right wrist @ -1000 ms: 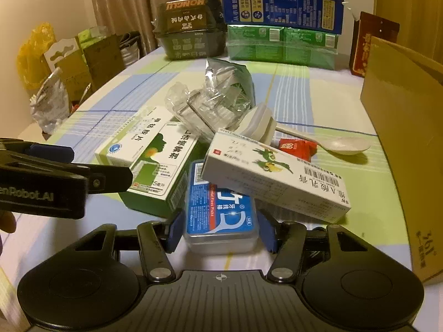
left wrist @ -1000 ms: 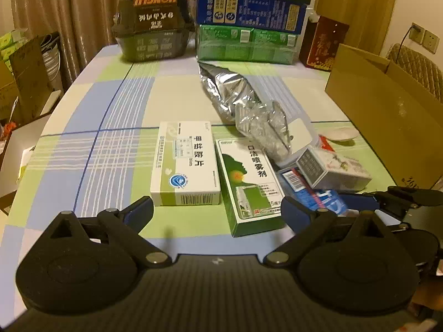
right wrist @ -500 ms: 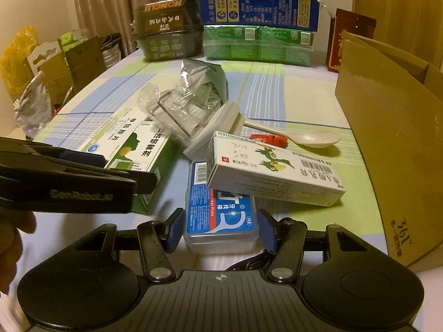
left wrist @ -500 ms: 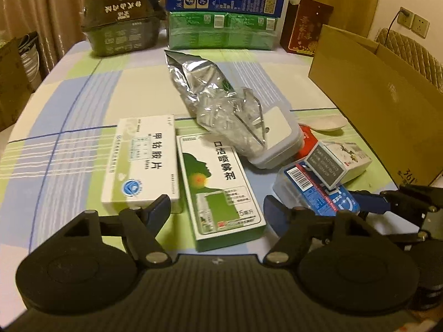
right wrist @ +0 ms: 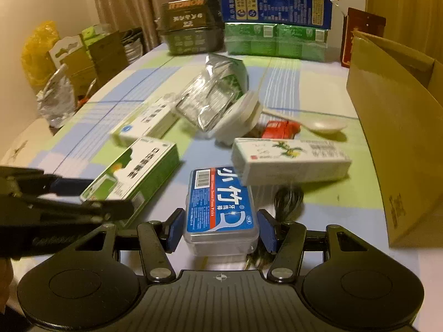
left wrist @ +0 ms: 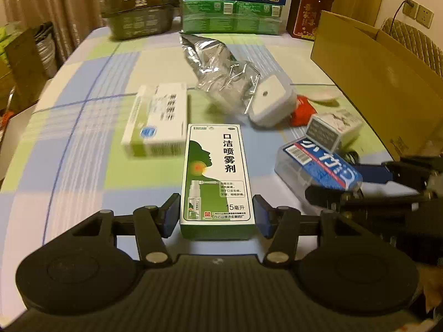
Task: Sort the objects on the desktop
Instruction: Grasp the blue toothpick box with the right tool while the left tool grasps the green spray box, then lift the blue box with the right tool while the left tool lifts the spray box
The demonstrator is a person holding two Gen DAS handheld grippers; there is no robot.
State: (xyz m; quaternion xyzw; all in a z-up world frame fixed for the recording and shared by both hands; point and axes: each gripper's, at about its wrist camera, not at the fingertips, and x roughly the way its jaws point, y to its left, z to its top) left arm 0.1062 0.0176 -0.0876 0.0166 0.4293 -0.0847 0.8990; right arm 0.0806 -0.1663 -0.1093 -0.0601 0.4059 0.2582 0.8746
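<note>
Green spray box [left wrist: 217, 177], floss case [right wrist: 221, 207]

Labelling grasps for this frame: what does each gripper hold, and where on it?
Left gripper, jaws just closing, clamps the green spray box by the long sides at its near end. Right gripper grips the floss pick case likewise.

— Readable on the green-and-white spray box [left wrist: 217, 177] nearest the left wrist camera?
— Large black characters 口洁喷雾剂, with 15毫升 near the bottom edge.
— And on the clear floss-pick case [right wrist: 221, 207] in the right wrist view?
— White 小竹 on a blue label, "Dental Floss Picks" along a red stripe, plus a barcode.
— Farther off?
— "HONGLI", upside down, on the dark pack [right wrist: 191, 25] at the far end. Print on the remaining boxes too blurred to read.
</note>
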